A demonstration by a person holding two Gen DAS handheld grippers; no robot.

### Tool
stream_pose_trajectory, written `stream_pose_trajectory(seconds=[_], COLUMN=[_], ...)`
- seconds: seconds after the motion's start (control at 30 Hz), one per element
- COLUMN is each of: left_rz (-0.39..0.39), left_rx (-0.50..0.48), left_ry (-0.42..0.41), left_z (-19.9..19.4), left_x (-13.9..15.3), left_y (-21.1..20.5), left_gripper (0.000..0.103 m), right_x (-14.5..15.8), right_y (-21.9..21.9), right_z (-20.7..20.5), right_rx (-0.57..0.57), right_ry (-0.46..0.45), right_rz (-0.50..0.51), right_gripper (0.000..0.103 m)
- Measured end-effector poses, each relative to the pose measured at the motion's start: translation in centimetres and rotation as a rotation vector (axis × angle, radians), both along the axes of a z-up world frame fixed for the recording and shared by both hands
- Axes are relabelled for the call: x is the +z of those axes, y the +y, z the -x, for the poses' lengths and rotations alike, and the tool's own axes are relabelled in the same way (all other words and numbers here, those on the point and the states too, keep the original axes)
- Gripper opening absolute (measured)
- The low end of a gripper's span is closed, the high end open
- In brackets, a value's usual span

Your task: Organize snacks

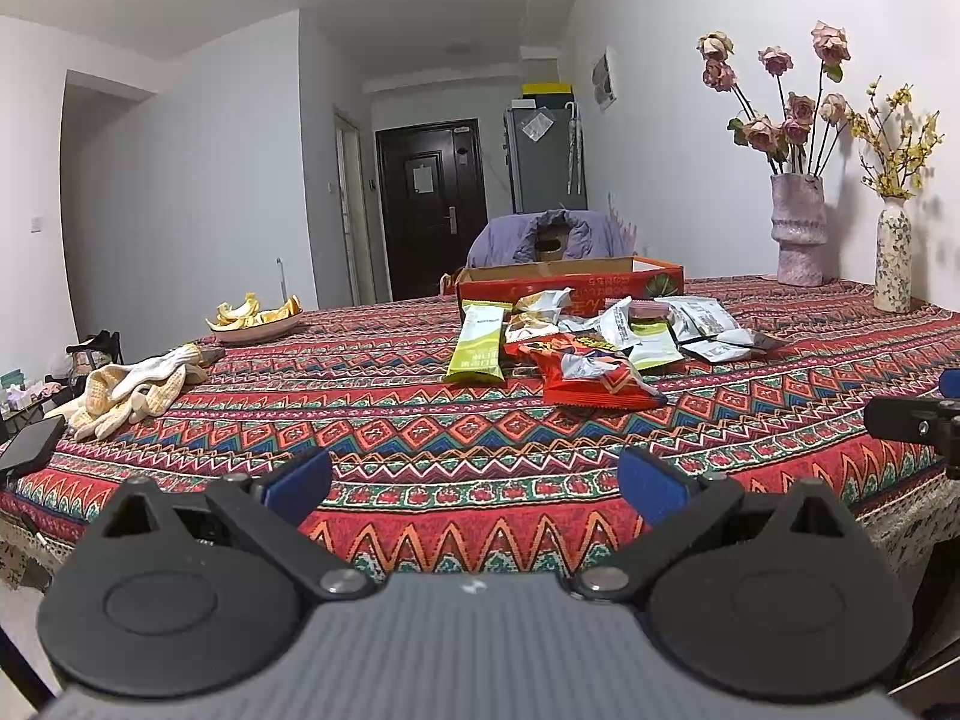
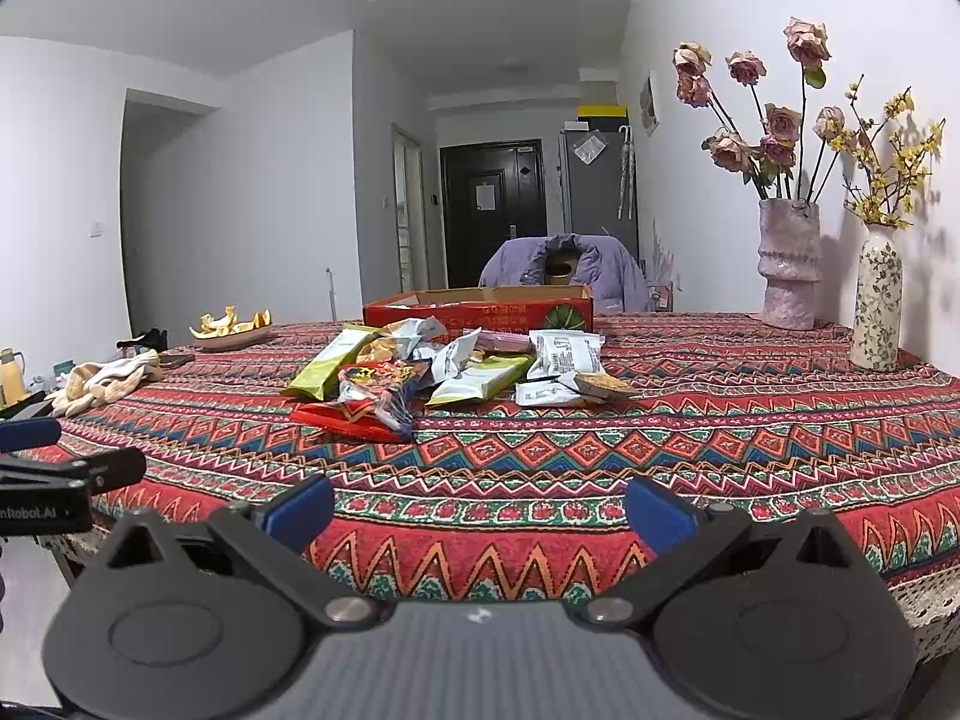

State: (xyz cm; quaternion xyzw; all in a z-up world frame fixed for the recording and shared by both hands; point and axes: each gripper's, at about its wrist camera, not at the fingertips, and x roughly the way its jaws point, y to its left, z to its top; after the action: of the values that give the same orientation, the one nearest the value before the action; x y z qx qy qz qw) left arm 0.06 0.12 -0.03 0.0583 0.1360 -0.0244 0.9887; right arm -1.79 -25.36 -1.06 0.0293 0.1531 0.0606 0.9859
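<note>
Both tongs, left gripper (image 1: 474, 483) and right gripper (image 2: 480, 510), gape wide, holding nothing. Ahead of them, the snack packets (image 1: 576, 342) lie heaped before the red box (image 1: 570, 285). No sorting appears begun.

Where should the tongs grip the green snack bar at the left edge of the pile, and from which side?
Grip the green snack bar across its narrow width at the near end, coming from the front. It lies flat, lengthwise toward the left tongs, with that end clear of the pile.

Home: dining table (image 1: 420, 420), flower vases (image 1: 798, 234).
</note>
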Motion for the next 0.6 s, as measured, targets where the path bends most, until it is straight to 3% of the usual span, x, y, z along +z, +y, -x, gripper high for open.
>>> stream_pose_trajectory(seconds=[0.6], left_rz=[-0.003], left_rx=[0.007], left_ry=[0.000], left_z=[0.02], left_x=[0.03], left_y=[-0.27], left_gripper=[0.103], right_x=[-0.03], right_y=[0.04], right_z=[-0.01], right_rx=[0.006], right_ry=[0.001], right_rz=[-0.003], right_gripper=[0.103])
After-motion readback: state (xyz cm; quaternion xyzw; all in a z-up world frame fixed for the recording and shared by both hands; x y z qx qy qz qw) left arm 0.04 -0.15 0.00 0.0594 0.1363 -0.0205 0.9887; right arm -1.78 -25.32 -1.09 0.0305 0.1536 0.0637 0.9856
